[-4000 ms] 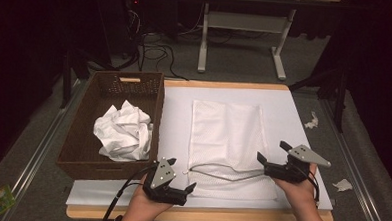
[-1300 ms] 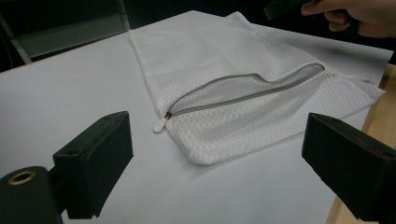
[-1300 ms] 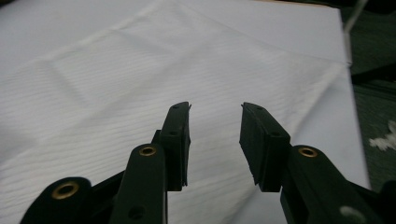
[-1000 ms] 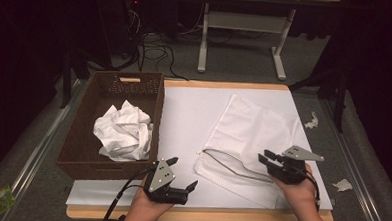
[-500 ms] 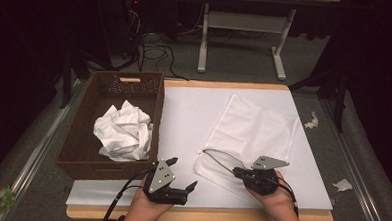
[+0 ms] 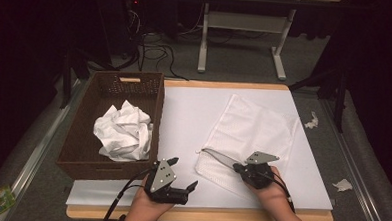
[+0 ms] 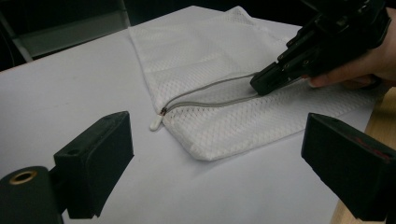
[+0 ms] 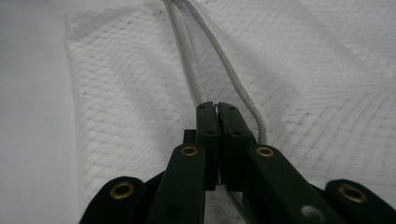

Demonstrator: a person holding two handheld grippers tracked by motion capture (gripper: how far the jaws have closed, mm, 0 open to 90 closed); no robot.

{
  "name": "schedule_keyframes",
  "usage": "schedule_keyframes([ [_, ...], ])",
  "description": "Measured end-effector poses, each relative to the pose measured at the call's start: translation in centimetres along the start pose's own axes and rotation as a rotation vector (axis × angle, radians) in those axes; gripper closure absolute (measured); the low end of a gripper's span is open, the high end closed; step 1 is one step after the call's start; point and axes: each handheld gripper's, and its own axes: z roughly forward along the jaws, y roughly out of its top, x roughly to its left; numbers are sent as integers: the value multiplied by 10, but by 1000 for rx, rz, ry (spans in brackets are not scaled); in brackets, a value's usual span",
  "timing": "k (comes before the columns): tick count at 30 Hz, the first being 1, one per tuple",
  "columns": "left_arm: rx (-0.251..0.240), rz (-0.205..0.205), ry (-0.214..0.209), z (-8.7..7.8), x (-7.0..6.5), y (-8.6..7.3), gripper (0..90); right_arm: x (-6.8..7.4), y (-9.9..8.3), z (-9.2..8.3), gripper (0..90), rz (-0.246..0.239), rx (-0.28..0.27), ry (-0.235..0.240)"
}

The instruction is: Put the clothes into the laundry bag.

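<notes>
White mesh bag [image 6: 253, 135] lying flat on the desk [image 6: 184, 115], at 3 o'clock from the brown basket [image 6: 77, 158]. Right tongs [image 6: 236, 167] pinched closed on the bag's grey zipper edge [image 7: 210, 93]. Left tongs [image 6: 183, 177] spread wide, empty, at 6 o'clock of the basket.

Right gripper [image 8: 217, 108]: black jaws pressed together, pinching the grey zipper edge [image 8: 187, 56] of a white mesh bag [image 8: 116, 102]. Bag lies flat on a white table surface [image 8: 28, 93].

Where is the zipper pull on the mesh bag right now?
The zipper pull lies on the white table at the mesh bag's near-left corner in the left gripper view, apart from both grippers.
</notes>
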Motion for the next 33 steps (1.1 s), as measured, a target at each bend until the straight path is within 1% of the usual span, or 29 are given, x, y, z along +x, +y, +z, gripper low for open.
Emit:
schedule_keyframes([
  [1,0,0,0,0,0,0,96,0,0,0,883,0,0,0],
  [2,-1,1,3,0,0,0,96,-1,0,2,820,-1,3,3],
  [3,-3,-1,5,-1,1,0,96,-2,1,1,776,15,-4,18],
  [4,-5,-2,7,-1,1,0,95,-2,3,-2,761,28,-30,23],
  [5,-5,-4,8,-2,2,0,95,-3,6,-7,742,29,-65,20],
  [6,-6,-7,6,-2,2,0,96,-6,13,-19,724,28,-122,10],
  [7,-5,-9,4,-1,3,0,96,-6,13,-19,724,28,-122,10],
  [9,1,-5,2,0,3,-1,96,-11,20,-28,701,38,-162,-3],
  [11,1,-7,0,0,1,-1,96,-18,21,-32,679,58,-187,-10],
  [12,2,-3,2,0,0,-1,96,-21,18,-33,665,81,-194,-9],
  [13,2,-2,-1,0,-1,-1,96,-24,14,-32,659,87,-195,-3],
  [14,3,-3,-2,1,-1,-1,96,-25,9,-31,659,100,-185,1],
  [15,2,-2,-4,1,-2,-1,96,-26,4,-30,658,94,-165,0],
  [16,3,1,-6,1,-3,-1,96,-25,-1,-29,657,79,-141,-12],
  [17,5,1,-9,2,-3,-1,96,-26,-5,-28,655,61,-127,-13],
  [19,9,-1,-10,4,-4,-1,96,-26,-10,-28,650,78,-100,3],
  [20,13,-1,-9,5,-4,-2,97,-26,-12,-27,646,75,-95,2],
  [24,13,-3,-20,7,-8,-2,96,-24,-11,-23,608,56,-80,-7],
  [26,11,0,-20,7,-9,-2,96,-21,-11,-17,549,39,-58,-23],
  [30,9,-2,-26,6,-9,-2,96,-21,-10,-14,528,47,-63,-23],
  [31,8,-3,-27,6,-9,-2,96,-22,-10,-14,520,48,-59,-22],
  [32,7,-3,-27,5,-9,-2,96,-22,-10,-11,508,39,-41,-18],
  [33,6,-6,-30,5,-9,-1,96,-22,-10,-11,508,39,-41,-18],
])
